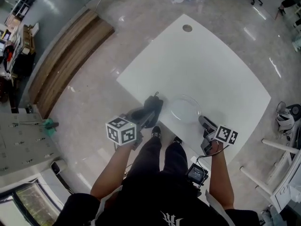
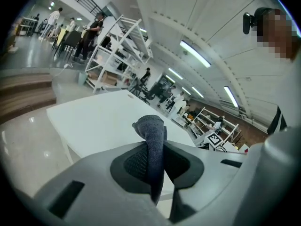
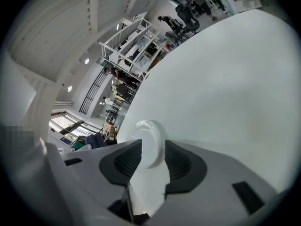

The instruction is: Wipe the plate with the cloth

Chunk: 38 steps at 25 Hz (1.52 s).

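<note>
Well, the left gripper clamps the dark cloth (bunched up) at the plate's nine o'clock. The right gripper, at four o'clock, holds its jaws apart.

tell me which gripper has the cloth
The left gripper: its jaws are shut on the dark grey cloth. The right gripper has its jaws apart, not pressing the plate.

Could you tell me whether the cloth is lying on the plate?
No, the cloth is pinched in the left gripper, beside the plate rather than on it.
</note>
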Each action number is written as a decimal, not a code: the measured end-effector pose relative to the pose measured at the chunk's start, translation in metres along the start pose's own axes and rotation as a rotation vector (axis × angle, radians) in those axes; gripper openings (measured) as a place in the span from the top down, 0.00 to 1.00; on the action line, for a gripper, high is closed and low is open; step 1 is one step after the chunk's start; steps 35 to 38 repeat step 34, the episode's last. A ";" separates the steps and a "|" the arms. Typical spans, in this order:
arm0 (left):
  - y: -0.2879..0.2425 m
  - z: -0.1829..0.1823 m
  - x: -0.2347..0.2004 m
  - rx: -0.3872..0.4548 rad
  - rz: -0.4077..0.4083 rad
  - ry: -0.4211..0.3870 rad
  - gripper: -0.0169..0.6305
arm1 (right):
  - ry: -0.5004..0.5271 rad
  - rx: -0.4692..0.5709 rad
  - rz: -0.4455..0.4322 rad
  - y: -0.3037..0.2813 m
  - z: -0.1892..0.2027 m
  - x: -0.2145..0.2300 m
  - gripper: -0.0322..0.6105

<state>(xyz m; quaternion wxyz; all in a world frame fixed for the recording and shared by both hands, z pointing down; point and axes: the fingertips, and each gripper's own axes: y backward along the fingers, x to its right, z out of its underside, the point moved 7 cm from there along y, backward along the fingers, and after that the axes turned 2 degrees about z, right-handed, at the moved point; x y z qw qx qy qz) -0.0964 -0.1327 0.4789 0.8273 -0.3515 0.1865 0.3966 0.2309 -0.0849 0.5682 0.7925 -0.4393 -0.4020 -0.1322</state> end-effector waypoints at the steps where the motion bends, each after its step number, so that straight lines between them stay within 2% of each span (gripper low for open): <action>1: 0.003 -0.001 0.001 -0.009 0.006 -0.007 0.90 | -0.001 0.021 0.020 0.006 0.001 0.002 0.75; 4: 0.016 -0.005 0.002 0.000 0.055 -0.019 0.90 | 0.048 0.143 0.048 0.030 0.001 -0.003 0.80; 5: 0.020 -0.007 0.004 0.013 0.088 -0.028 0.90 | 0.088 0.198 0.023 0.041 0.001 -0.011 0.89; 7: 0.027 -0.012 0.009 0.047 0.168 -0.059 0.90 | 0.176 0.295 -0.066 0.062 0.002 -0.037 0.94; 9: 0.031 -0.019 0.014 0.091 0.251 -0.077 0.90 | 0.249 0.376 -0.150 0.082 0.002 -0.070 0.94; 13: 0.036 -0.030 0.026 0.175 0.394 -0.073 0.90 | 0.367 0.502 -0.250 0.118 0.008 -0.132 0.94; 17: 0.046 -0.027 0.058 0.202 0.505 -0.088 0.90 | 0.484 0.554 -0.319 0.157 0.030 -0.175 0.94; 24: 0.095 -0.003 0.123 0.228 0.534 -0.184 0.90 | 0.556 0.604 -0.413 0.231 0.073 -0.192 0.94; 29: 0.155 0.048 0.165 0.275 0.508 -0.177 0.90 | 0.597 0.648 -0.493 0.275 0.133 -0.200 0.95; 34: 0.204 0.114 0.210 0.263 0.476 -0.140 0.90 | 0.608 0.631 -0.532 0.318 0.193 -0.196 0.95; 38: 0.204 0.114 0.210 0.263 0.476 -0.140 0.90 | 0.608 0.631 -0.532 0.318 0.193 -0.196 0.95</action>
